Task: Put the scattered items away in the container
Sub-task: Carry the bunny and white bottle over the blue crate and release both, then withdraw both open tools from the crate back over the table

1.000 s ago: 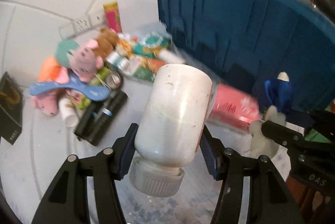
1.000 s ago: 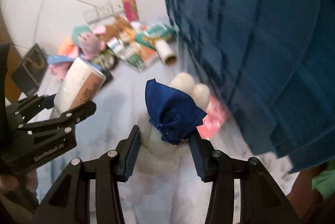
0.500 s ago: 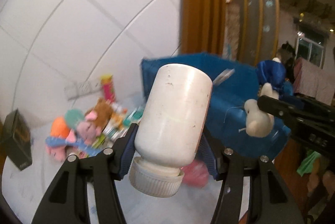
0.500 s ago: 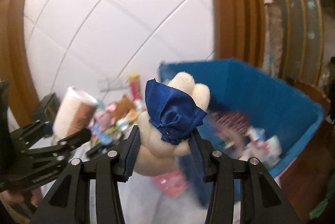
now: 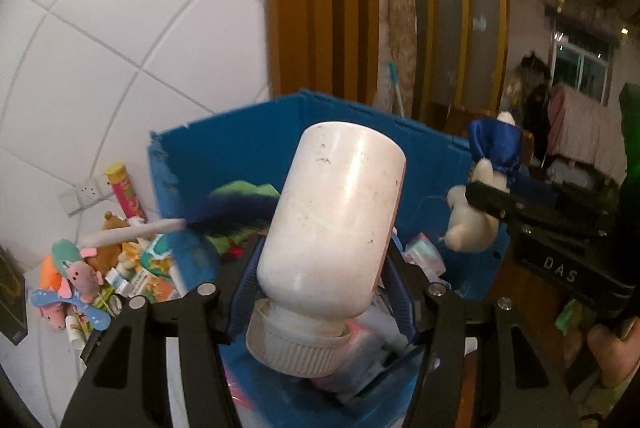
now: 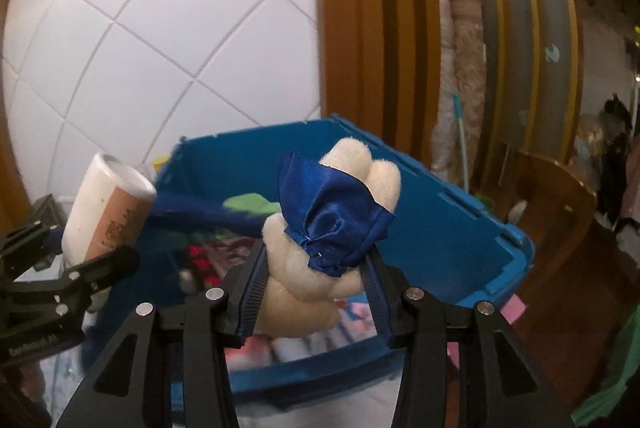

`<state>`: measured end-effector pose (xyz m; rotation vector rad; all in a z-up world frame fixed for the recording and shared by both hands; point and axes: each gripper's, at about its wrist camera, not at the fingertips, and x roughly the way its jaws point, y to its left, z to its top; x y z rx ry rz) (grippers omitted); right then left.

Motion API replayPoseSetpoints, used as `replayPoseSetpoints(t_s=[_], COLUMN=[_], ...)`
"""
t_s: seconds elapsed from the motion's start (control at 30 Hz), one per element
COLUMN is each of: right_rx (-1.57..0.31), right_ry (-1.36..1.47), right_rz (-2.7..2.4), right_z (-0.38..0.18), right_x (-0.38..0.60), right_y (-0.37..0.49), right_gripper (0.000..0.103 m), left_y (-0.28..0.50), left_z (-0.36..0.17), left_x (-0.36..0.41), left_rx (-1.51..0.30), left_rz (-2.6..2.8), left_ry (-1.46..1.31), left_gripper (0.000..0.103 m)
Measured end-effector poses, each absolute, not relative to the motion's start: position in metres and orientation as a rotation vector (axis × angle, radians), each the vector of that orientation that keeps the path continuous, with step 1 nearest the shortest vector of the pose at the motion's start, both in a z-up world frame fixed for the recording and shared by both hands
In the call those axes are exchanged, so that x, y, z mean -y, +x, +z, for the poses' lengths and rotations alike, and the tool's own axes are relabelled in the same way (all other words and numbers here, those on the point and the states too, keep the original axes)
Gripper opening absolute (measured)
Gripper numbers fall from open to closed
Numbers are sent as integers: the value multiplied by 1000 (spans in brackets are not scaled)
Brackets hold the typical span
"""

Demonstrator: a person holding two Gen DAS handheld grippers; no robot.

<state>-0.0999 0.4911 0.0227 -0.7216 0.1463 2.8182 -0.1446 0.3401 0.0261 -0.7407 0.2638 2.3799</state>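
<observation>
My left gripper (image 5: 320, 288) is shut on a white plastic bottle (image 5: 332, 224), ribbed cap toward the camera, held above the open blue crate (image 5: 248, 144). My right gripper (image 6: 312, 280) is shut on a cream plush toy (image 6: 304, 284) with a blue satin bow (image 6: 332, 220), also over the crate (image 6: 448, 228). In the left wrist view that toy (image 5: 472, 224) and the right gripper (image 5: 504, 200) hang at the crate's right side. The bottle (image 6: 108, 212) and left gripper (image 6: 92, 268) show at the left of the right wrist view. The crate holds several items.
A pile of plush toys, packets and tubes (image 5: 100, 272) lies on the white surface left of the crate, by a tiled wall with a socket (image 5: 84, 192). A dark box (image 5: 12, 300) stands at the far left. Wooden panelling (image 6: 360, 28) rises behind the crate.
Both grippers have risen and swung right from beside the crate's outer wall to above its open top, each still holding its item. The floor pile has dropped to the lower left.
</observation>
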Motion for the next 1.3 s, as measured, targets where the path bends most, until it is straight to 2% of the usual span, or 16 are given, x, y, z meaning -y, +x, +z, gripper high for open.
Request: replayPoseSetpoints(t_s=[0.23, 0.43, 0.53, 0.57, 0.6, 0.63, 0.67, 0.8, 1.3], right_rx=[-206, -229, -239, -242, -246, -248, -252, -258, -234], right_ry=[-827, -851, -836, -830, -825, -820, -814, -799, -785], right_rz=[2827, 2835, 2832, 2832, 2829, 2823, 2820, 2812, 2821], right_z=[-9, -21, -23, -23, -23, -24, -25, -26, -16], right_x=[-540, -560, -564, -563, -566, -572, -575, -578, -568], right_y=[-117, -124, -127, -126, -130, -137, -141, -143, -143], right_gripper=[45, 48, 62, 71, 79, 93, 99, 102, 103], left_y=[-162, -162, -165, -164, -164, -164, -164, -165, -153], left_z=[1, -4, -5, -4, -4, -3, -3, -3, 14], left_x=[-379, -386, -387, -388, -388, -388, -388, -389, -366], left_rx=[-321, -343, -345, -350, -355, -360, -364, -367, -303], left_rz=[2403, 2439, 2448, 2453, 2456, 2459, 2461, 2464, 2512], left_ry=[-894, -901, -908, -903, -898, -892, -890, -893, -807], left_gripper=[56, 57, 74, 83, 85, 88, 88, 88, 88])
